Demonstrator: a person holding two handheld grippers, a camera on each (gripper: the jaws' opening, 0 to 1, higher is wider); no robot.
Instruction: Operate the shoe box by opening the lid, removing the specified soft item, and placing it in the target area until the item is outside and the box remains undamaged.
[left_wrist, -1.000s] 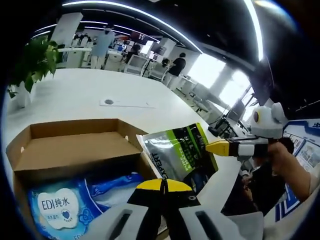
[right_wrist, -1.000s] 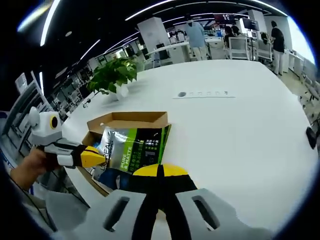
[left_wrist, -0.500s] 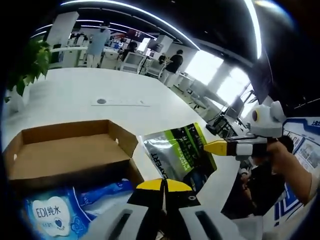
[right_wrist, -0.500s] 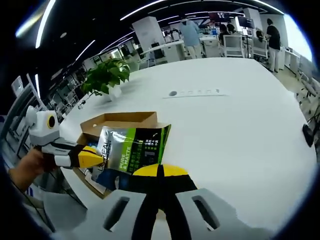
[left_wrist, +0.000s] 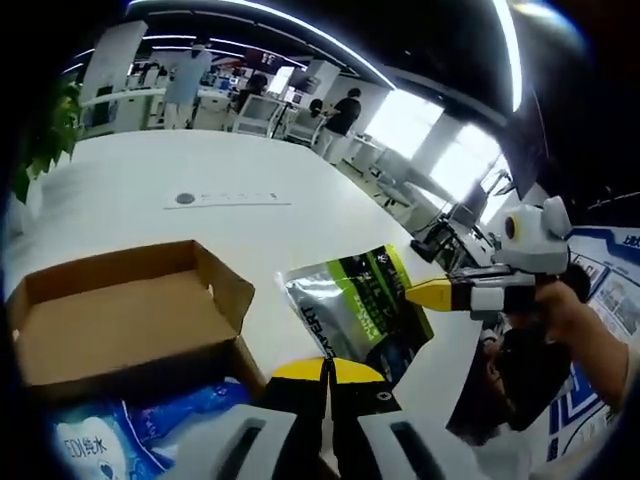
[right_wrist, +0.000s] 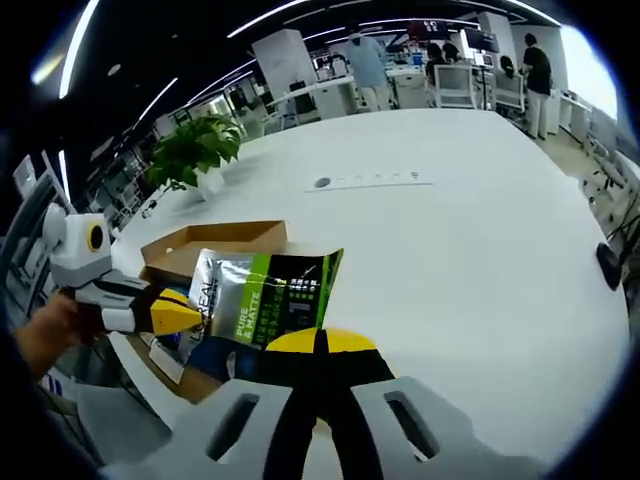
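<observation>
White table (right_wrist: 480, 240) bears shoe box (left_wrist: 120, 320), potted plant (right_wrist: 195, 150).

Open cardboard shoe box (left_wrist: 130, 320) — silver-green soft pouch (left_wrist: 355, 310) aloft beside it

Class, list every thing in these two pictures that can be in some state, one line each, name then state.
shoe box: open, lid flap folded back, on the white table
green and silver pouch: out of the box, held up by both tongs
blue wipes pack: lying inside the box
left tongs: shut on the pouch's edge
right tongs: shut on the pouch's edge
potted plant: upright on the table
</observation>
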